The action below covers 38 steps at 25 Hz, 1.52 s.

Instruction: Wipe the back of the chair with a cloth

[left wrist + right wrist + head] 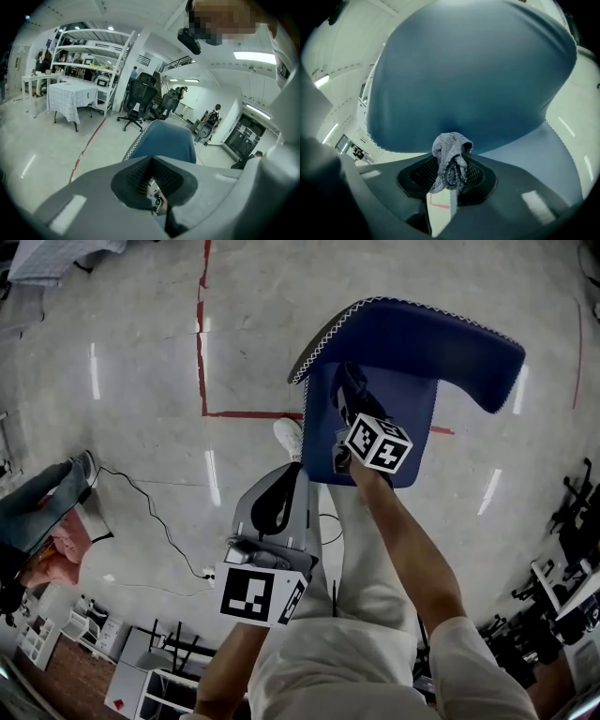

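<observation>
We hold the right claw (451,180) clamped on a bunched grey cloth (449,151), close to the blue chair back (473,70), which is at one o'clock in the head view. The left claw (151,183), at seven o'clock, is closed on nothing. The wad is small, so if we press hard we may rub bare claw on the fabric or shove the unbraced chair away.

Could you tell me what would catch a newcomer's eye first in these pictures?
The blue chair dominates the upper part of the head view. The right gripper is shut on a grey cloth close to its back; the left gripper, shut and empty, hangs lower left.
</observation>
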{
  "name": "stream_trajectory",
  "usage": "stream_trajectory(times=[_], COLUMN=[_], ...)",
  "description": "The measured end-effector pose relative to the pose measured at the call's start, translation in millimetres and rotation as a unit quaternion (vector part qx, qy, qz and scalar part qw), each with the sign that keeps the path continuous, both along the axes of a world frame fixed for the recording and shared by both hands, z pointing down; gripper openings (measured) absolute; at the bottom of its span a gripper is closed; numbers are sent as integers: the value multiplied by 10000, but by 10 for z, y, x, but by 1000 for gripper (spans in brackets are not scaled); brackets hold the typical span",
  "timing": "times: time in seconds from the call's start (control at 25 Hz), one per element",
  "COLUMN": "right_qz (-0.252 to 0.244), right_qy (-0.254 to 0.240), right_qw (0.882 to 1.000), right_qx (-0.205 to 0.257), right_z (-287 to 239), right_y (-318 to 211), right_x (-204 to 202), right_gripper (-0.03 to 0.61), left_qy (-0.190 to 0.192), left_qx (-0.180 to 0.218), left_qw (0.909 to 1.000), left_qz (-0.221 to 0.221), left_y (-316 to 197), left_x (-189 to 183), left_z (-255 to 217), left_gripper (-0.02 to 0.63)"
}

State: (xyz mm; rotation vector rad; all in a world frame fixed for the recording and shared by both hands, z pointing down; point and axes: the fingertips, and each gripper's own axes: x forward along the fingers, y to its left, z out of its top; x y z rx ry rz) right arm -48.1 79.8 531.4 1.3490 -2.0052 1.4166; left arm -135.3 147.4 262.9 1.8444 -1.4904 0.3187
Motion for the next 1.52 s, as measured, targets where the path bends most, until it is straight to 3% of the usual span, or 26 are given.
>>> stream_trajectory(times=[0.28, 0.48, 0.6, 0.8, 0.92, 1.0, 1.16, 1.52], right_qz=[307, 1097, 1866, 3026, 3448, 3576, 3543, 3133], right_qy=[20, -403, -944, -1630, -1920, -2074, -2324, -2650], right_qw=[9994, 9911, 9726, 9288, 9067, 8985, 8955, 9070], right_qx=[-147, -641, -1012, -1388, -1490, -1475, -1361, -946], right_z=[184, 483, 646, 877, 980, 984, 891, 422], right_y=[32, 52, 54, 17, -1, -44, -139, -236], right_x=[64, 32, -44, -120, -183, -228, -293, -324], right_gripper=[123, 123, 123, 123, 123, 123, 120, 114], left_qy=[3, 5, 22, 28, 10, 7, 15, 64], left_qx=[-17, -85, -142, -192, -227, -245, -252, -109], left_qw=[9997, 9997, 9996, 9991, 9986, 9984, 9980, 9977], left_qz=[228, 218, 244, 380, 471, 510, 571, 672], left_y=[-35, -15, 27, 57, 74, 74, 78, 11], left_x=[-33, -84, -130, -185, -197, -202, -203, -183], left_z=[68, 164, 238, 289, 325, 331, 341, 212], left_gripper=[0, 0, 0, 0, 0, 0, 0, 0])
